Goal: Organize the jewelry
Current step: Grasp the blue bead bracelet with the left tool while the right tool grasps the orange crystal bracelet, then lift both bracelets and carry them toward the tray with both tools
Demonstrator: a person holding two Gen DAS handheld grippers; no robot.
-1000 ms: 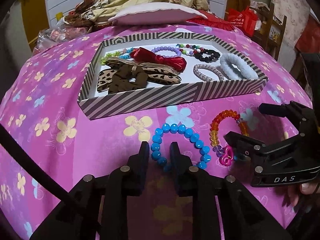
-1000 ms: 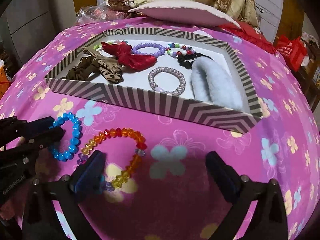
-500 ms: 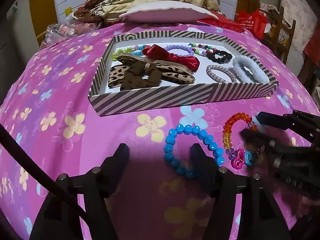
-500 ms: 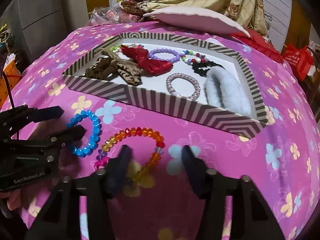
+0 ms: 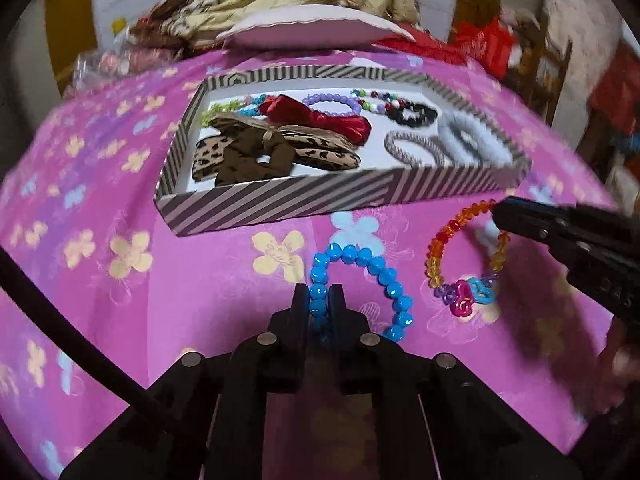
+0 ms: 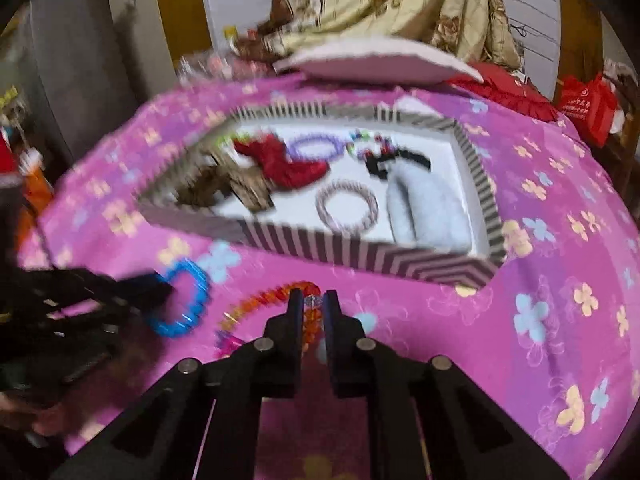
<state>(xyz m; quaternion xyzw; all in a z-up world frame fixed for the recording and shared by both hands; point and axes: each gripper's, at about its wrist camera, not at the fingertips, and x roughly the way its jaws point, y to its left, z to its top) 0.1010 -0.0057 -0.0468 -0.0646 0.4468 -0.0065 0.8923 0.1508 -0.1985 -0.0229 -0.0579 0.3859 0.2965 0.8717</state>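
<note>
My left gripper (image 5: 319, 300) is shut on the blue bead bracelet (image 5: 374, 266), which hangs just above the pink flowered cloth; it also shows in the right wrist view (image 6: 188, 300). My right gripper (image 6: 313, 304) is shut on the orange bead bracelet (image 6: 272, 300) and holds it up; in the left wrist view that bracelet (image 5: 440, 240) dangles with pink and blue charms from the right gripper's fingertips (image 5: 506, 210). The striped jewelry box (image 5: 320, 200) lies behind, holding bows, bead bracelets and scrunchies.
The box (image 6: 360, 250) lies on a pink flowered cloth (image 5: 120, 280). A white pillow (image 5: 316, 26) and a patterned blanket lie behind it. A red bag (image 6: 584, 104) stands at the far right.
Both grippers have closed: the left on the blue bracelet, the right on the orange one. Both bracelets have been lifted off the cloth, and both views are blurred by motion.
</note>
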